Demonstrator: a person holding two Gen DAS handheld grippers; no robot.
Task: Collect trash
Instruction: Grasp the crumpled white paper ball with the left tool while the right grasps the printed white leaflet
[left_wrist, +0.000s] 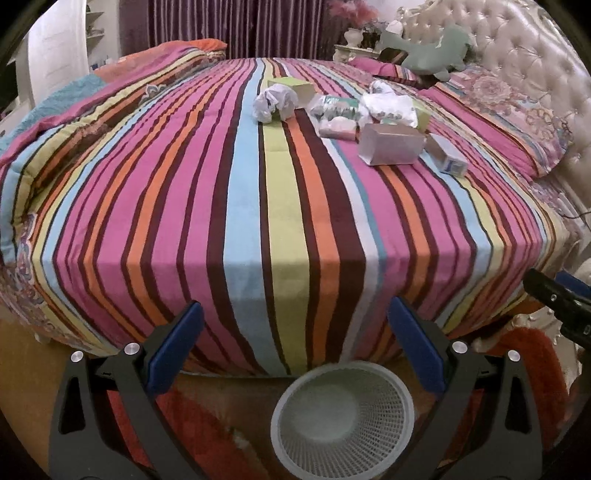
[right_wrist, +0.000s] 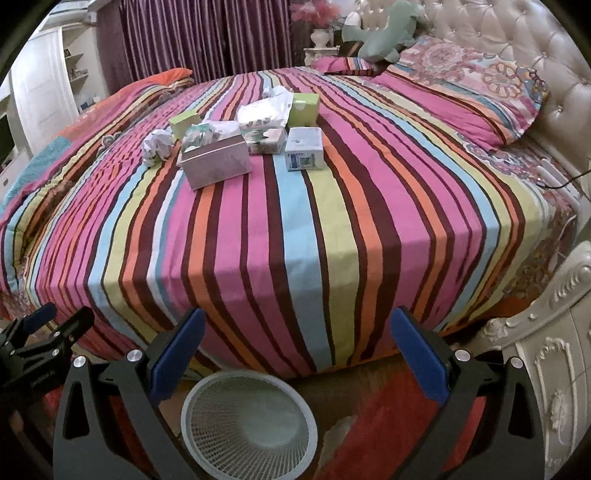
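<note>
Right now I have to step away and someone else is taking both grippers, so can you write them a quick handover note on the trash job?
Left hand-held gripper: open, empty, at the foot of the bed.
Right hand-held gripper: open, empty, beside it.
White mesh wastebasket: on the floor by the striped bedspread, nothing visible inside.
Trash, all in one cluster mid-bed: crumpled paper ball, pink carton, blue-and-white box, two green boxes, plastic wrappers.
Done: nothing collected yet.
Left: pick up every piece and drop it in the wastebasket.
</note>
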